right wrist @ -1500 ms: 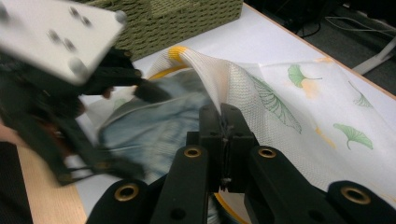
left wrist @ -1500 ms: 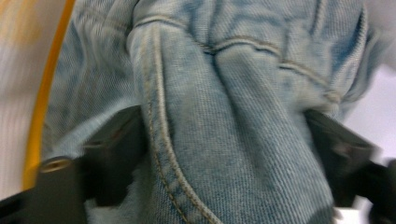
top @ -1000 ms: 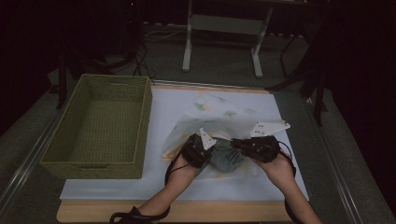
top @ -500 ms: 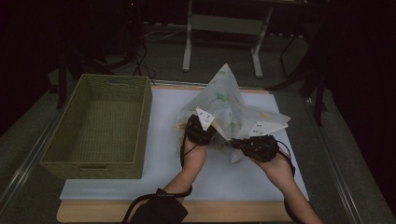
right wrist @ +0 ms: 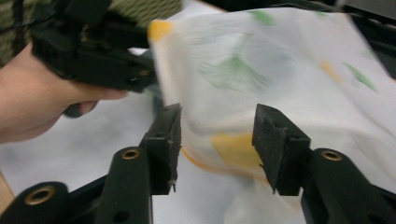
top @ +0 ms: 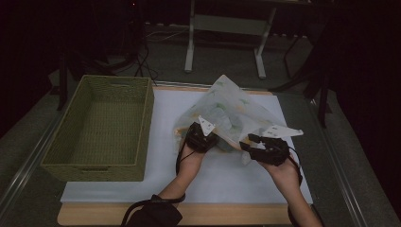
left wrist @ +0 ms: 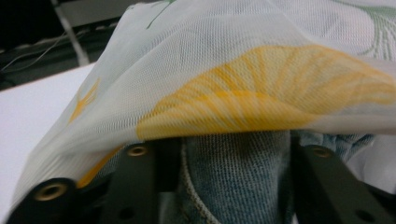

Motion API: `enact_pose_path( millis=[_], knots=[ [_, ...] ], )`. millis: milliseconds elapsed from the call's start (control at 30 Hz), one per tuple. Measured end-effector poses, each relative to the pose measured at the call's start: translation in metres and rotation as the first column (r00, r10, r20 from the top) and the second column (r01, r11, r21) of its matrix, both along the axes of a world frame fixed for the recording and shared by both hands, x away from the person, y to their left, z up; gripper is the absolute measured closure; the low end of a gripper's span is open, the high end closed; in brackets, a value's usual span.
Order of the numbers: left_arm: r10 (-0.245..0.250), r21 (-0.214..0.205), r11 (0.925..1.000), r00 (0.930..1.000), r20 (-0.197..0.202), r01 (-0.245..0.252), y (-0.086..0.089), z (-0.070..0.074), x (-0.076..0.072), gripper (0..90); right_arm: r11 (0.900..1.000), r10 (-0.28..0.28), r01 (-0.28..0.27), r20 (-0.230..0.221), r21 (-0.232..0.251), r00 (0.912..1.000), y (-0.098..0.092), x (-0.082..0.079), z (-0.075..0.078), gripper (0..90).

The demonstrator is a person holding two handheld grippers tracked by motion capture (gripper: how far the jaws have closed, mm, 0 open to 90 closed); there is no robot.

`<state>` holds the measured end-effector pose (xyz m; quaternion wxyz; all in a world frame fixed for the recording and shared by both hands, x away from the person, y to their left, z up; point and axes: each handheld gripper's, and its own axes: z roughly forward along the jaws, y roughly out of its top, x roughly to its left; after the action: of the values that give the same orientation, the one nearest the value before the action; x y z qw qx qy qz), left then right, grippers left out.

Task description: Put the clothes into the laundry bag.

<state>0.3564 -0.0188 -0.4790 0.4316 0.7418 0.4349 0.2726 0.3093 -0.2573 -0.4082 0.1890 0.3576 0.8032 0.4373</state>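
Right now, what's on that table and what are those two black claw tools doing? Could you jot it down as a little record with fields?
Surface: white sheet on a wooden table
Basket: woven green basket, at the left, nothing in it
Main item: sheer mesh bag printed with yellow and green leaves, lifted up
Inside the bag: denim cloth
Left gripper: jaws have just been opening, denim between them, mesh draped over
Right gripper: jaws have just been opening, pads clear of the bag's edge between them
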Motion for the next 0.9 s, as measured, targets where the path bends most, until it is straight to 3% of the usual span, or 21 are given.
enact_pose_path(
  millis=[67, 133, 200, 267, 367, 500, 567, 633, 667, 733, 767, 800, 867, 900],
  knots=[
    [0.003, 0.0, 1.0, 0.9999, -0.011, -0.003, 0.003, 0.002, -0.009, 47.0, 0.9986, -0.03, 0.031, -0.011, 0.042, 0.9995, -0.014, -0.009, -0.003, 48.3],
    [0.013, 0.014, 0.9998, 0.9997, -0.019, -0.013, 0.008, 0.002, -0.02, 43.7, 0.9974, -0.062, 0.064, -0.049, 0.034, 0.9968, -0.027, -0.016, -0.01, 46.0],
    [0.004, 0.002, 1.0, 0.9989, -0.046, -0.004, 0.015, 0.0, -0.029, 39.0, 0.996, -0.082, 0.085, -0.101, 0.028, 0.9915, -0.039, -0.02, -0.022, 44.2],
    [-0.01, 0.021, 0.9997, 0.9992, -0.038, 0.011, 0.022, -0.003, -0.038, 37.9, 0.9953, -0.089, 0.094, -0.174, 0.022, 0.9807, -0.047, -0.018, -0.04, 40.9],
    [-0.037, -0.004, 0.9993, 0.9978, -0.055, 0.037, 0.033, -0.007, -0.05, 35.2, 0.9927, -0.106, 0.117, -0.265, 0.028, 0.9584, -0.052, -0.008, -0.064, 36.9],
    [-0.031, -0.009, 0.9995, 0.9973, -0.066, 0.031, 0.041, -0.013, -0.064, 33.2, 0.9885, -0.142, 0.151, -0.3, 0.008, 0.9435, -0.045, 0.005, -0.084, 32.6],
    [-0.039, -0.008, 0.9992, 0.9977, -0.055, 0.038, 0.043, -0.016, -0.068, 33.0, 0.9842, -0.174, 0.176, -0.292, -0.018, 0.9406, -0.04, 0.012, -0.088, 32.3],
    [-0.042, 0.017, 0.9989, 0.9984, -0.037, 0.043, 0.042, -0.017, -0.071, 33.0, 0.9804, -0.195, 0.195, -0.296, -0.028, 0.9352, -0.036, 0.02, -0.091, 32.0],
    [-0.05, 0.002, 0.9988, 0.998, -0.04, 0.05, 0.042, -0.018, -0.07, 33.1, 0.9777, -0.206, 0.209, -0.293, -0.024, 0.9335, -0.033, 0.024, -0.093, 32.5],
    [-0.051, 0.006, 0.9987, 0.9979, -0.041, 0.051, 0.041, -0.018, -0.069, 33.1, 0.9768, -0.209, 0.213, -0.293, -0.018, 0.9331, -0.031, 0.027, -0.094, 32.7],
    [-0.053, 0.016, 0.9984, 0.9982, -0.029, 0.054, 0.039, -0.019, -0.068, 33.1, 0.976, -0.213, 0.217, -0.303, -0.021, 0.9289, -0.028, 0.03, -0.096, 33.3],
    [-0.072, 0.023, 0.9971, 0.9971, -0.026, 0.072, 0.034, -0.02, -0.065, 37.0, 0.9771, -0.2, 0.213, -0.344, 0.0, 0.9173, -0.021, 0.036, -0.102, 36.0],
    [-0.074, 0.023, 0.997, 0.9971, -0.017, 0.074, 0.028, -0.019, -0.062, 37.2, 0.9768, -0.204, 0.214, -0.35, -0.011, 0.9141, -0.015, 0.038, -0.105, 43.2],
    [-0.076, 0.022, 0.9969, 0.997, -0.015, 0.076, 0.025, -0.019, -0.061, 38.1, 0.9768, -0.205, 0.214, -0.367, -0.018, 0.9074, -0.013, 0.039, -0.107, 47.2]
  ],
)
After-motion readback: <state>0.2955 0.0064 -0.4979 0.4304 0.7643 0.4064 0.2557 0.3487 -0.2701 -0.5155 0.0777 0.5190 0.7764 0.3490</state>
